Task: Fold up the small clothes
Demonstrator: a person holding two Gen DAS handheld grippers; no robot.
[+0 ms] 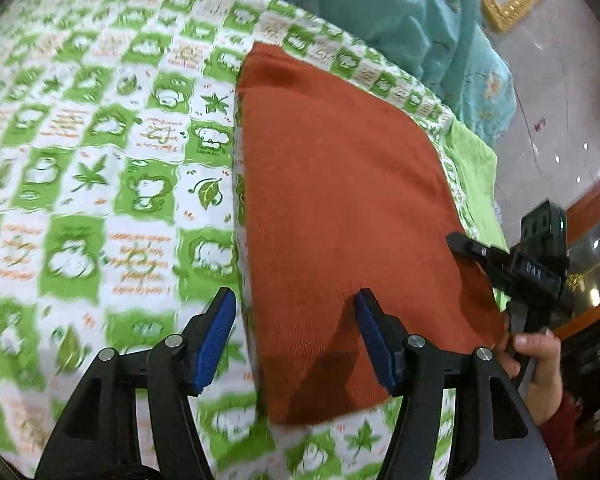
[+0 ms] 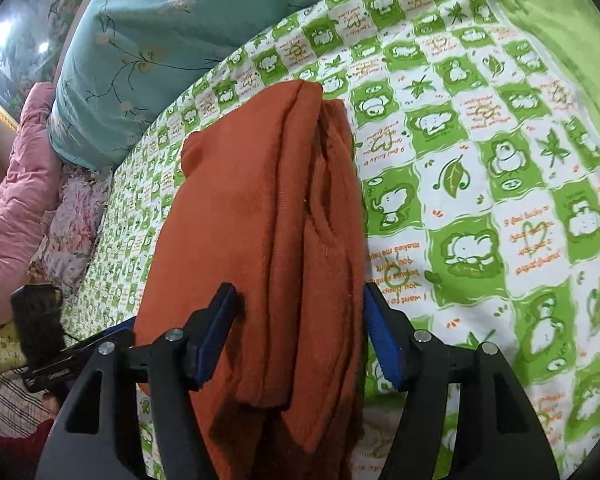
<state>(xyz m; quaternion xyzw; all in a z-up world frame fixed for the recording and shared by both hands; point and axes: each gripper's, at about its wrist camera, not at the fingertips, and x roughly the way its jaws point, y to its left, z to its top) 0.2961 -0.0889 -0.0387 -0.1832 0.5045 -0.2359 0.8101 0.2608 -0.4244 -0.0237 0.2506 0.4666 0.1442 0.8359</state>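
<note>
A rust-orange knitted garment (image 1: 340,208) lies folded on the green-and-white patterned bed sheet (image 1: 100,160). My left gripper (image 1: 296,304) is open, hovering over the garment's near left edge. In the right wrist view the garment (image 2: 260,208) shows as a long stack of folded layers. My right gripper (image 2: 298,300) is open with the fingers on either side of the garment's near end; I cannot tell whether they touch it. The right gripper also shows in the left wrist view (image 1: 512,268) at the garment's right corner, held by a hand.
A teal floral quilt (image 2: 148,52) lies at the head of the bed, with a pink padded blanket (image 2: 16,200) beside it. The bed's edge drops to a tiled floor (image 1: 560,100) on the right. The left gripper's body (image 2: 48,344) shows at the left.
</note>
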